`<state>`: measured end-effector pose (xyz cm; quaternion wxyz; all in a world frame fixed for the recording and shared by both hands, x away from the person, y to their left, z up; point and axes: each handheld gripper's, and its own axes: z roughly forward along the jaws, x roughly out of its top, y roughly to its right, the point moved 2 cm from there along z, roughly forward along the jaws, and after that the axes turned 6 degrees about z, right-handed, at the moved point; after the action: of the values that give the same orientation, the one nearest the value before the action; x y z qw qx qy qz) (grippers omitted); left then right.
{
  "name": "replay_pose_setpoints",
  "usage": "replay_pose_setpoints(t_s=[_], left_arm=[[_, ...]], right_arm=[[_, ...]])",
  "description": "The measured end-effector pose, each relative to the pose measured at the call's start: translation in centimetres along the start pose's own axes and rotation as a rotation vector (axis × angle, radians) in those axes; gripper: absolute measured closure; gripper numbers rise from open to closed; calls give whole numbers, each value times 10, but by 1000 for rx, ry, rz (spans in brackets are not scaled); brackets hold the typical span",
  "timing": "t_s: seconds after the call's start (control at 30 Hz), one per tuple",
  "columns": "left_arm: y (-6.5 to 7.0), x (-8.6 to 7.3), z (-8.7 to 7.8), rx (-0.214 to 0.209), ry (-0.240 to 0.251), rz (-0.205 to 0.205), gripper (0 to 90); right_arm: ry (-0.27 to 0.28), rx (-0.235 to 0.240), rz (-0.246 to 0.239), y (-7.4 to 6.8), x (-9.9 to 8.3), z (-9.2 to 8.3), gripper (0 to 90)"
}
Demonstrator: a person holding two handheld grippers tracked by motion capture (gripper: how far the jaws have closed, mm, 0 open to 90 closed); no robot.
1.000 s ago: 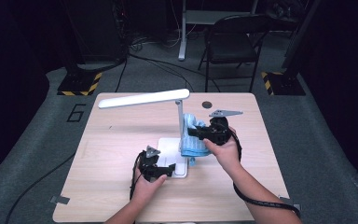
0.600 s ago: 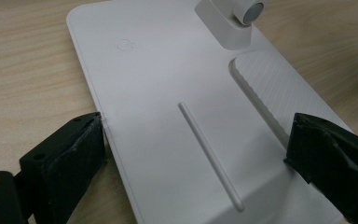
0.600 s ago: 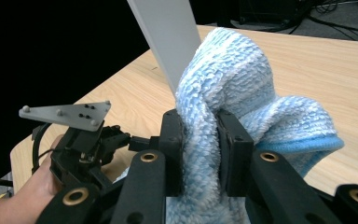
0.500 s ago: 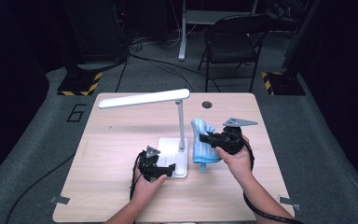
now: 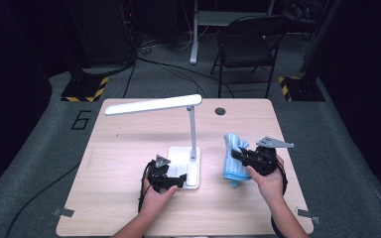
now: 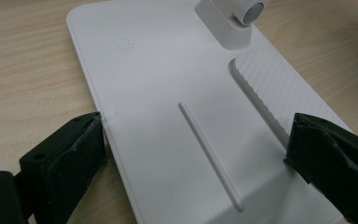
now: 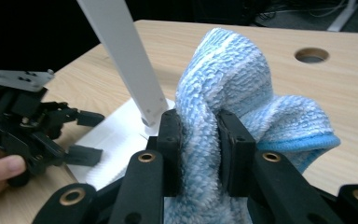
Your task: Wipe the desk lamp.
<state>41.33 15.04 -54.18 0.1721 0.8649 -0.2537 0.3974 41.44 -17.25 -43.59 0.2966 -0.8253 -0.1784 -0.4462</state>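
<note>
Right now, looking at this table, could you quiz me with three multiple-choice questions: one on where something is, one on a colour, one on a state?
1. Where is the cloth?
A. on the chair
B. right of the lamp base, in the right gripper
C. draped over the lamp head

2. What colour is the cloth?
A. red
B. black
C. light blue

3. How does the left gripper stand?
A. jaws at either edge of the lamp base
C. lifted off the table
B. pinching the cloth

Answers: 1 B, the high view shows it there; 2 C, blue in both views; 3 A, a jaw at each side of the white base.
</note>
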Motion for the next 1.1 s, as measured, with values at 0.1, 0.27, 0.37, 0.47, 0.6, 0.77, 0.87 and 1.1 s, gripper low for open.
replay_pose_setpoints(t_s=[0.1,0.27,0.37,0.47,0.6,0.77,0.87,1.1], left_arm=[[0,0,0,0,0,0,41],[0,0,0,0,0,-1,41],[0,0,0,0,-1,-1,41],[0,0,0,1,1,-2,41],[1,0,0,-3,2,-16,41],[1,0,0,-3,0,-14,41],[0,0,0,0,-4,1,41],[1,0,0,-4,6,-20,44]], right_arm=[[3,-24,18,10,-8,-6,724],[-4,-63,33,21,-18,-11,723],[-7,-87,32,24,-24,-13,723],[-22,-107,38,27,-34,-12,723],[-62,-136,31,32,-47,-7,716],[-105,-145,27,40,-57,1,707],[-132,-154,47,48,-65,7,701],[-176,-173,29,52,-75,18,671]])
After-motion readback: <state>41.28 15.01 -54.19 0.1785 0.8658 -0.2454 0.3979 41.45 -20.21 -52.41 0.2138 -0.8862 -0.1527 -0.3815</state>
